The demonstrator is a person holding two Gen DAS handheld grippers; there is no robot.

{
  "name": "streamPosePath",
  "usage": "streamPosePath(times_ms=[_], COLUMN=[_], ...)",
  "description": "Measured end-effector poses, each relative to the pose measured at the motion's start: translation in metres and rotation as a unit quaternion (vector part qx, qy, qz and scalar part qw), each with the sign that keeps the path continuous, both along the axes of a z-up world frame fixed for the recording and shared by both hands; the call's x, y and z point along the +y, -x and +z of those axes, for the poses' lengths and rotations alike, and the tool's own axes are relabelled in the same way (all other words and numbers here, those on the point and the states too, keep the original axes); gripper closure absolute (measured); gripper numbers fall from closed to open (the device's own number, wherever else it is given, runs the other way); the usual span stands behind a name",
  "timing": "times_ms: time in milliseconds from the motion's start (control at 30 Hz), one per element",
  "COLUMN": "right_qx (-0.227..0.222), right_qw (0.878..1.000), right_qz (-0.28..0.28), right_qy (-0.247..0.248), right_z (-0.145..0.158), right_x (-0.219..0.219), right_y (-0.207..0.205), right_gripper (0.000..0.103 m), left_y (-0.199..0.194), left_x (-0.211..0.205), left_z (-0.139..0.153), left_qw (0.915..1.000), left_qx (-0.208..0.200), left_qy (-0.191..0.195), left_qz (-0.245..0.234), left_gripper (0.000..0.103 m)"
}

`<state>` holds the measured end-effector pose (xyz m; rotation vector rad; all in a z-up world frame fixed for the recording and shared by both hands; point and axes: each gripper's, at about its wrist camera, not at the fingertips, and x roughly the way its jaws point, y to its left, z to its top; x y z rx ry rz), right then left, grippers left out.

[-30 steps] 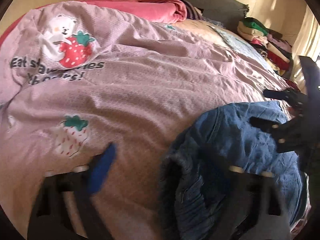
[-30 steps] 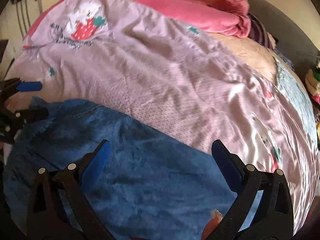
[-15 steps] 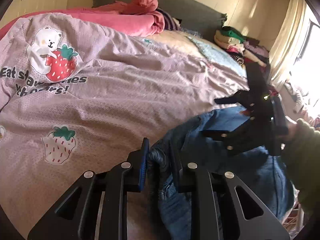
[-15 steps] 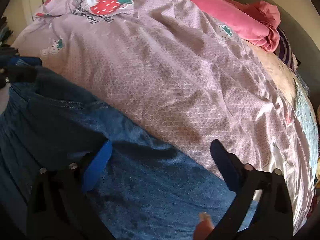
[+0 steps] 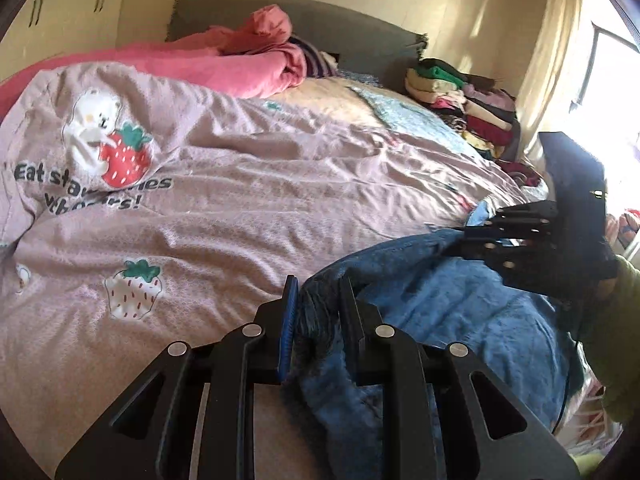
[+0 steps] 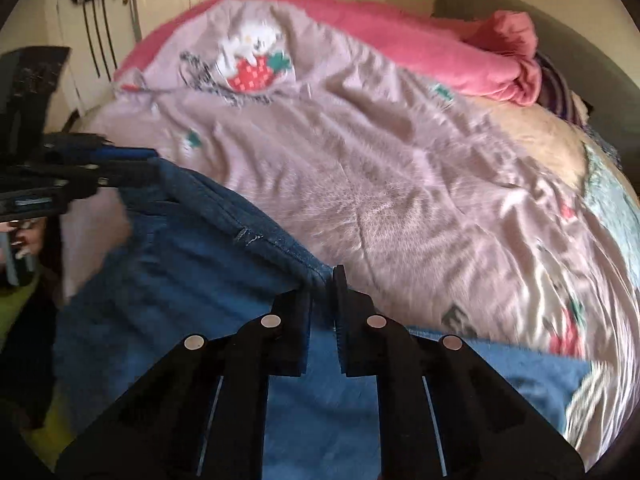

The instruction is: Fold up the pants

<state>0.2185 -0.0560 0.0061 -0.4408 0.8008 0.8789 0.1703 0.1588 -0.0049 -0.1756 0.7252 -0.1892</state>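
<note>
Clearly stretched crosswise: blue denim pants (image 6: 208, 280) on the lilac strawberry-print duvet (image 5: 248, 208), waistband edge strung taut from one tool to the other, long axis running down and off the near edge of the bed, legs out of view below. Seam line in the right wrist view slanting from upper left down to the fingertips.

Left gripper (image 5: 316, 300) pitched downward over the duvet, jaws narrowed onto a bunched fold of the waistband, blue pad (image 5: 289, 320) pressed against the cloth; gathered denim hanging beneath and to its right. Seen from the right wrist, the same tool far left, level, clamping the corner of the cloth.

Right gripper (image 6: 322, 280) angled steeply down, jaws pinched tight on the dark hem right at the tips, denim spreading below and left of it. In the left wrist view, reaching in from the right, held by a hand in an olive sleeve (image 5: 624, 320).

Beyond both tools: pink blanket (image 5: 248, 60), grey headboard (image 5: 352, 36), stack of folded clothes (image 5: 460, 100) far right.
</note>
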Motion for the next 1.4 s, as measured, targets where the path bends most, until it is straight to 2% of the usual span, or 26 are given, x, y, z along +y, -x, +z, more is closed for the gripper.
streamPosePath(times_ms=[233, 333, 600, 667, 767, 833, 1133, 1233, 1400], right_qx=[-0.004, 0.001, 0.051, 0.050, 0.072, 0.068, 0.087, 0.093, 0.094], right_qw=[0.999, 0.999, 0.998, 0.999, 0.997, 0.998, 0.996, 0.996, 0.995], right_qz=[-0.027, -0.024, -0.013, -0.008, -0.013, -0.003, 0.014, 0.017, 0.020], right_qy=[-0.025, -0.026, -0.018, -0.010, -0.020, -0.016, 0.009, -0.005, -0.008], right_z=[0.024, 0.025, -0.010, -0.020, -0.033, -0.037, -0.063, -0.062, -0.064], right_x=[-0.041, -0.053, -0.060, -0.058, -0.057, -0.054, -0.049, -0.051, -0.052], right_y=[0.063, 0.096, 0.165, 0.178, 0.182, 0.188, 0.195, 0.196, 0.198], right_gripper=[0.098, 0.098, 0.098, 0.098, 0.098, 0.098, 0.097, 0.094, 0.094], left_y=[0.041, 0.063, 0.123, 0.131, 0.134, 0.136, 0.145, 0.156, 0.171], left_x=[-0.033, -0.045, -0.053, -0.053, -0.054, -0.054, -0.042, -0.031, -0.024], left_z=[0.028, 0.028, -0.001, -0.008, -0.021, -0.028, -0.044, -0.035, -0.003], left_qw=[0.9978, 0.9961, 0.9952, 0.9949, 0.9938, 0.9927, 0.9923, 0.9942, 0.9981], left_qx=[-0.038, -0.041, -0.001, 0.009, 0.033, 0.046, 0.089, 0.082, 0.042], left_qy=[-0.031, -0.053, -0.073, -0.076, -0.088, -0.098, -0.080, -0.066, -0.045], left_qz=[-0.046, -0.057, -0.066, -0.066, -0.060, -0.053, -0.034, -0.017, 0.002], left_gripper=[0.084, 0.084, 0.084, 0.083, 0.083, 0.083, 0.083, 0.083, 0.082])
